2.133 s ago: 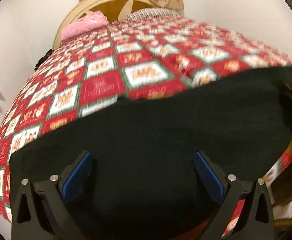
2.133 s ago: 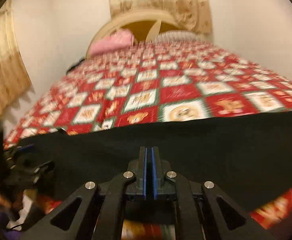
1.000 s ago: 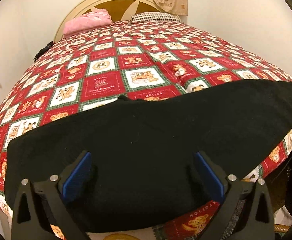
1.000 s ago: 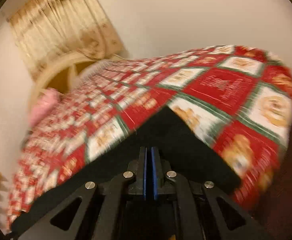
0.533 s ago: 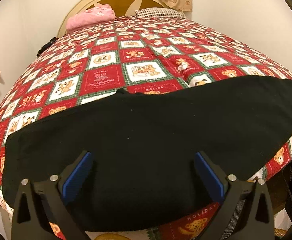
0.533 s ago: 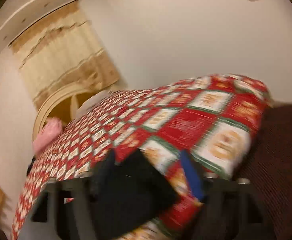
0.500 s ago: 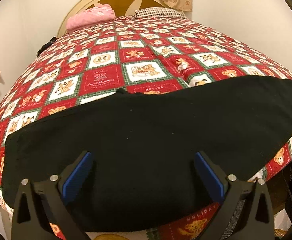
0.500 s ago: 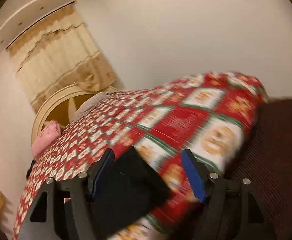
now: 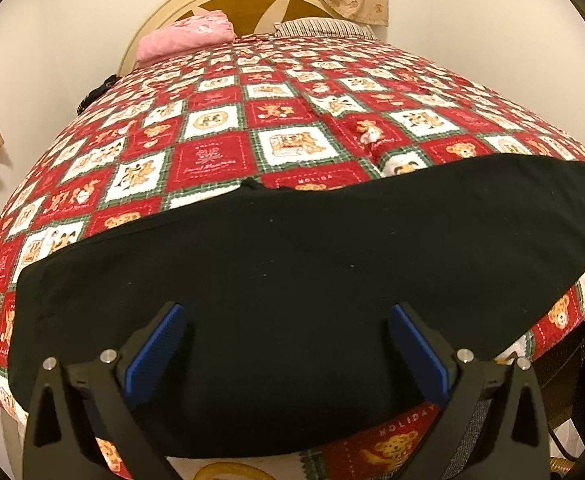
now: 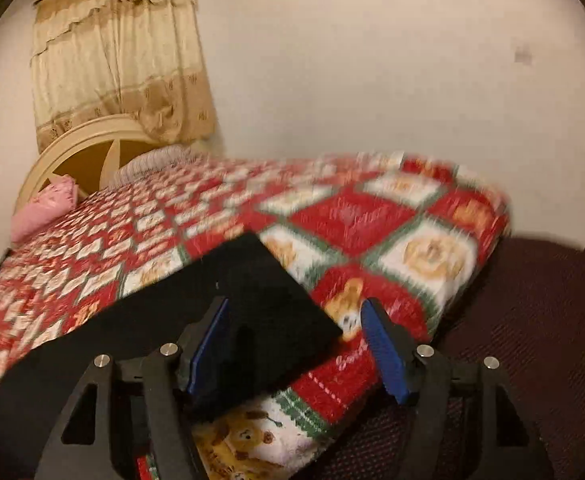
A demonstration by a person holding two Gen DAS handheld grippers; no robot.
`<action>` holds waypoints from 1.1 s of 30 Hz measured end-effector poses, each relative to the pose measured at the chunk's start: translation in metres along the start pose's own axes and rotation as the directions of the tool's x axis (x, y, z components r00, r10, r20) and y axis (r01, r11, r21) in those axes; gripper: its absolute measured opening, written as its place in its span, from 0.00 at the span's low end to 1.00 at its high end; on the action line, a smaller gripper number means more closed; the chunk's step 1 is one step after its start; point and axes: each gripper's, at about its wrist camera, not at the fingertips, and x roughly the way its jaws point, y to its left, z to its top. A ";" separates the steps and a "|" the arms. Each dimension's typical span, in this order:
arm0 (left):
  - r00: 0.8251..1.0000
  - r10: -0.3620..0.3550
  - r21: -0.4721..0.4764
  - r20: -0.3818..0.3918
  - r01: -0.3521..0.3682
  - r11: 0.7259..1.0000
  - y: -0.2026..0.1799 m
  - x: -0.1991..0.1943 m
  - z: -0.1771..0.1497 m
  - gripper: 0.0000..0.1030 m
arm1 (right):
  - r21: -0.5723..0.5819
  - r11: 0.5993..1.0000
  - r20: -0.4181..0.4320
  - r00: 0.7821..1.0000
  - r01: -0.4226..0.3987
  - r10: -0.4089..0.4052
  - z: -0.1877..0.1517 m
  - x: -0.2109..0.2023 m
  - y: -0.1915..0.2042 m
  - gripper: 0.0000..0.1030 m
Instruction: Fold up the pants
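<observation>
My right claw [image 10: 292,344] has just been opening and its blue pads are wide apart now, with one corner of the black pants [image 10: 248,280] lying loose between them, not pinched. My left claw [image 9: 284,352] is wide open too and holds nothing, just above the pants [image 9: 292,280]. The pants lie flat in one long strip along the near edge of the bed [image 9: 212,160], so I think they are folded longways once and I must fold them shorter next.

Black pants [image 9: 292,288] lie on a red, white and green checked bedspread [image 9: 212,160].
</observation>
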 end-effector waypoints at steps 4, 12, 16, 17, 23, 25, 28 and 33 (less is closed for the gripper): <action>1.000 -0.007 -0.017 -0.007 0.007 1.000 0.004 0.002 -0.001 1.00 | -0.016 1.000 -0.080 0.997 -0.013 0.012 0.002 0.019 0.003 0.66; 1.000 -0.007 -0.044 -0.012 0.006 0.999 0.011 0.004 -0.002 1.00 | 0.009 0.999 -0.173 0.984 -0.044 0.045 -0.005 0.025 0.002 0.41; 1.000 -0.023 -0.058 -0.017 0.022 0.998 0.012 0.005 -0.004 1.00 | 0.031 0.991 -0.208 0.969 -0.127 0.131 -0.004 0.021 0.003 0.22; 1.000 -0.024 -0.057 -0.014 0.023 0.998 0.012 0.004 -0.004 1.00 | 0.021 0.991 -0.211 0.969 -0.130 0.131 -0.004 0.022 0.003 0.21; 1.000 0.002 -0.053 0.026 0.000 0.999 0.018 -0.006 -0.004 1.00 | 0.017 0.982 -0.192 0.963 -0.191 0.190 0.008 0.004 0.025 0.16; 1.000 0.011 -0.062 0.027 -0.009 0.998 0.022 -0.005 -0.004 1.00 | -0.014 0.964 -0.171 0.951 -0.264 0.258 0.014 -0.016 0.051 0.16; 1.000 0.015 -0.084 0.027 -0.012 0.996 0.030 -0.004 -0.003 1.00 | -0.062 0.903 -0.169 0.896 -0.425 0.410 0.018 -0.048 0.107 0.16; 0.999 0.022 -0.119 0.042 -0.017 0.993 0.044 -0.007 -0.004 1.00 | -0.169 0.730 -0.301 0.740 -0.662 0.601 -0.019 -0.079 0.219 0.16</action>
